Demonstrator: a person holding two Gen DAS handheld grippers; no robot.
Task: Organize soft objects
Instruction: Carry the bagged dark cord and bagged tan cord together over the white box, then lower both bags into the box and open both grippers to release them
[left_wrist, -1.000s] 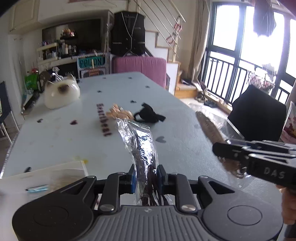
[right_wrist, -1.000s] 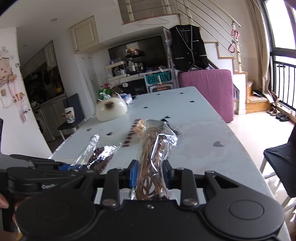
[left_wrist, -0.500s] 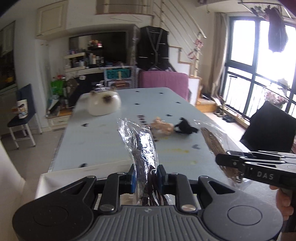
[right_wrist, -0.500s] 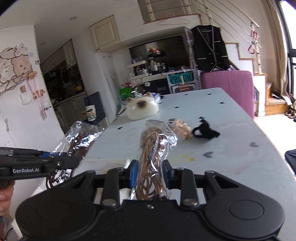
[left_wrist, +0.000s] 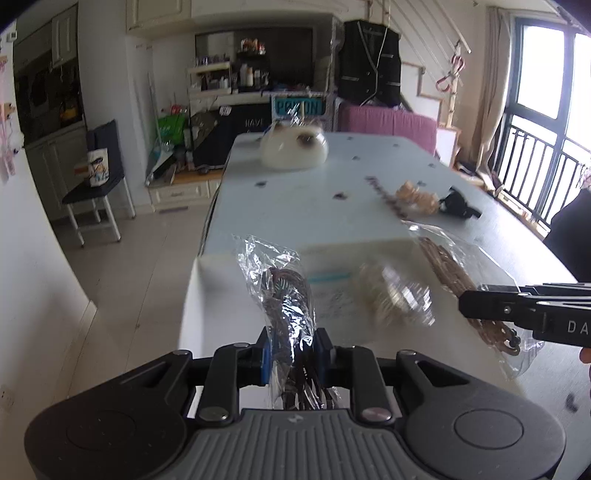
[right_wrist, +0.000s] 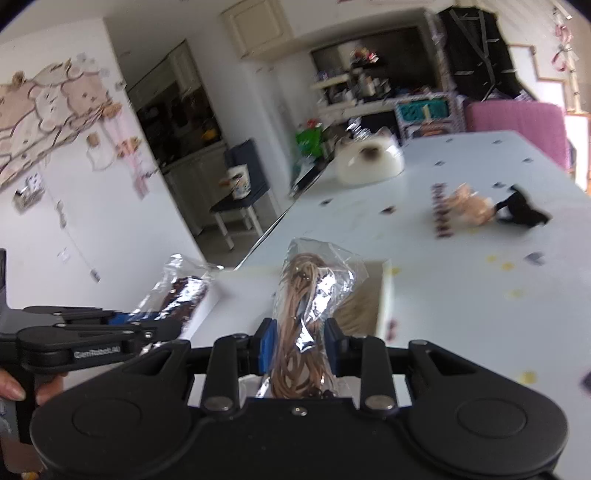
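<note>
While the white table (left_wrist: 280, 206) stretches ahead of both tongs, a white box (left_wrist: 221, 280) sits just beyond their tips with a blurred clear packet (left_wrist: 395, 295) in it. Left gripper (left_wrist: 293, 350) is clamped on a dark-cord bag (left_wrist: 284, 295), right gripper (right_wrist: 299, 343) on a tan-cord bag (right_wrist: 306, 288). Far ahead lie a tan scrunchie (right_wrist: 471, 208) and black scrunchie (right_wrist: 522, 210).

Landmark: white box (left_wrist: 258, 291) at the table's (left_wrist: 303, 206) near corner. A blurred packet (left_wrist: 395, 299) lies in it. Beyond the box on the table: tan bundle (left_wrist: 415, 194) with black item (left_wrist: 458, 205) just right of it; cat-face cushion (left_wrist: 293, 149) farthest. Chair (left_wrist: 99, 184) stands left, off the table.
</note>
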